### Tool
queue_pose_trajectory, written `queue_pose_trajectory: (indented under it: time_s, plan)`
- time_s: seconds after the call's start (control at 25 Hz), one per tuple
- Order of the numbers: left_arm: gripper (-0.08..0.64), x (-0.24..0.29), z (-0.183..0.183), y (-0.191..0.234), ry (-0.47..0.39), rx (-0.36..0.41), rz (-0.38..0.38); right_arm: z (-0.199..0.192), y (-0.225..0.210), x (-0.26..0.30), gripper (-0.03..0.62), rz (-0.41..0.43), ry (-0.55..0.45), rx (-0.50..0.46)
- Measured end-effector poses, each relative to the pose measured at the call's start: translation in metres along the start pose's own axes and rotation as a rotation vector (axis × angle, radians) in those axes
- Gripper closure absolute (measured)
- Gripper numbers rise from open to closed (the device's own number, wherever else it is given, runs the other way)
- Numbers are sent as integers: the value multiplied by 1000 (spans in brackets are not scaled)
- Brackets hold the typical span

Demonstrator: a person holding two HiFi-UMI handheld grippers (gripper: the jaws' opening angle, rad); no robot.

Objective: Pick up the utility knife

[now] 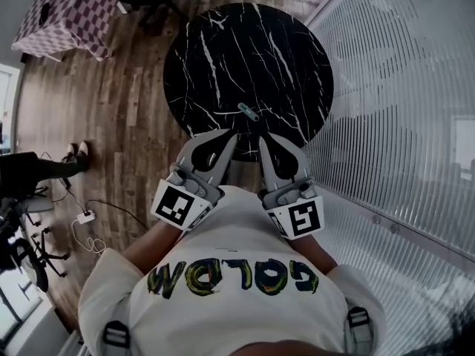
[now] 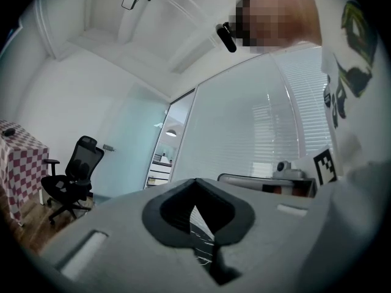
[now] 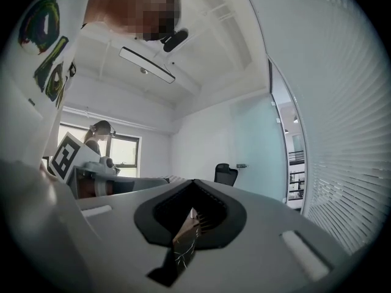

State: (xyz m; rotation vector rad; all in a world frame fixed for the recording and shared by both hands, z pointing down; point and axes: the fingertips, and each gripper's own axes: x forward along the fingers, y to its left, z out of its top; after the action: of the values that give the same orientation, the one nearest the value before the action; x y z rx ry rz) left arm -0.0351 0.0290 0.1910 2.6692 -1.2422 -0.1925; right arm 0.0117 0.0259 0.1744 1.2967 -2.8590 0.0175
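Utility knife (image 1: pixel 249 112) | lies near table (image 1: pixel 215 58) front edge | open marble beyond

The round black tabletop (image 1: pixel 223 58) lies open all around the utility knife (image 1: pixel 249 112), reachable from above and over its near edge. A slatted glass wall (image 1: pixel 401 87) hems its right side; wooden floor (image 1: pixel 96 124) runs clear at left.
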Motion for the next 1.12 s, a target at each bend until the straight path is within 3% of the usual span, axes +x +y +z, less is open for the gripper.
queue_pose_trajectory:
  time_s: [0.6,0.92,1.12]
  plan:
    - [557,18,-8,34,34,-6,-56,-20,-14,31,591,-54,53,4]
    - [557,27,-6,28,53,-19,-43,-16,-26,29,591,-43,75,22]
    - [557,38,-27,25,68,-21,-20,-40,-42,21,591,-19,105,31]
